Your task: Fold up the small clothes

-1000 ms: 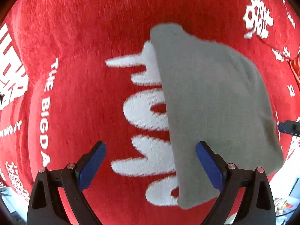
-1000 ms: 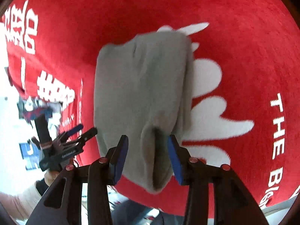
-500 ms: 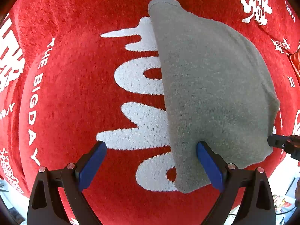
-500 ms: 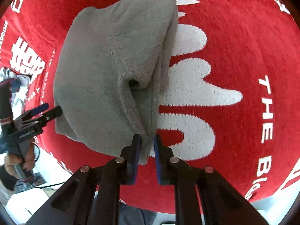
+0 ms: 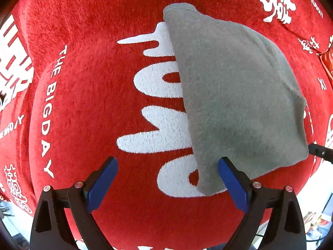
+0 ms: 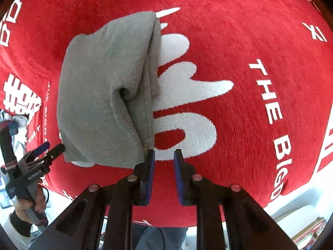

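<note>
Left wrist view: we saw the grey cloth (image 5: 233,95) lying folded on the red blanket (image 5: 93,87).
Left gripper (image 5: 166,179): fingers wide, holding nothing.
Right gripper (image 6: 163,175): fingers narrowly apart, empty, just beside the cloth's near corner.
Progress: we judged one fold done; a bunched pocket on the cloth wanted smoothing.
Obstacles: none on the blanket; clutter only past its edge.

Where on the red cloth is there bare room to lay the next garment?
Free: the wide stretch of red cloth left of the grey folded garment, out to "THE BIG DAY". Crowded: the garment's near edge, flanked by left gripper and right gripper.
</note>
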A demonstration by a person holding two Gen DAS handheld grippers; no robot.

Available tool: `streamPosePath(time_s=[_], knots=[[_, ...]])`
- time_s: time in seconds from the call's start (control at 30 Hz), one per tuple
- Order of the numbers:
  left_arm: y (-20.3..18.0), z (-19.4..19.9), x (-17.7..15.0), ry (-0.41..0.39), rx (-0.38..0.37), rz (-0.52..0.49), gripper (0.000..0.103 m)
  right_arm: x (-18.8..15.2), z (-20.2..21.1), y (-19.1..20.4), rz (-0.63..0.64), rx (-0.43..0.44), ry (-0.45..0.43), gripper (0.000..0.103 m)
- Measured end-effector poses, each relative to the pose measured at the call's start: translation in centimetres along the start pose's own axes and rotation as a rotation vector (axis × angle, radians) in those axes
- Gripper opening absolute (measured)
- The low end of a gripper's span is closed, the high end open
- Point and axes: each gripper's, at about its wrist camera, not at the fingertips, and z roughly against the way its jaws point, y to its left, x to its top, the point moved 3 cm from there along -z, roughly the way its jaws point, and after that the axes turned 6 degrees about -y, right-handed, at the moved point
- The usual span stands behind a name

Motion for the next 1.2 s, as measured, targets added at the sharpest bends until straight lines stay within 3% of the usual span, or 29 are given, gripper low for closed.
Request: streamPosePath(time_s=[0.3, 0.33, 0.47, 0.6, 0.73, 0.8, 1.03, 1.2], knots=[[0.8, 1.3, -0.9, -0.028, 0.013, -0.018, 0.097, -1.8, 0.7, 1.0, -0.055, 0.012, -0.044, 0.022], [0.9, 1.4, -1.0, -0.030, 0.016, -0.018, 0.097, -1.9, 0.8, 1.1, -0.061, 0.012, -0.051, 0.027], [2.0, 1.6, -1.4, -0.038, 0.015, -0.004, 0.097, -1.8, 1.0, 1.4, -0.078, 0.026, -0.058, 0.066], [2.5, 1.4, -1.8, -0.041, 0.017, 0.007, 0.097, -1.3, 1.2, 1.9, -0.063, 0.034, -0.061, 0.082], [2.7, 1.3, -1.7, -0.039, 0.017, 0.017, 0.097, -0.2, 1.4, 2.2, -0.055, 0.066, -0.071, 0.087], [2.5, 1.2, -1.5, -0.035, 0.020, 0.021, 0.097, 0.4, 1.6, 2.1, -0.056, 0.094, -0.077, 0.101], [1.4, 1.2, 0.7, -0.029, 0.037, 0.039, 0.097, 3.8, 2.2, 1.4, -0.062, 0.200, -0.095, 0.103], [0.6, 1.3, 2.7, -0.048, 0.010, 0.053, 0.097, 6.0, 1.0, 0.7, -0.073, 0.268, -0.043, 0.103]])
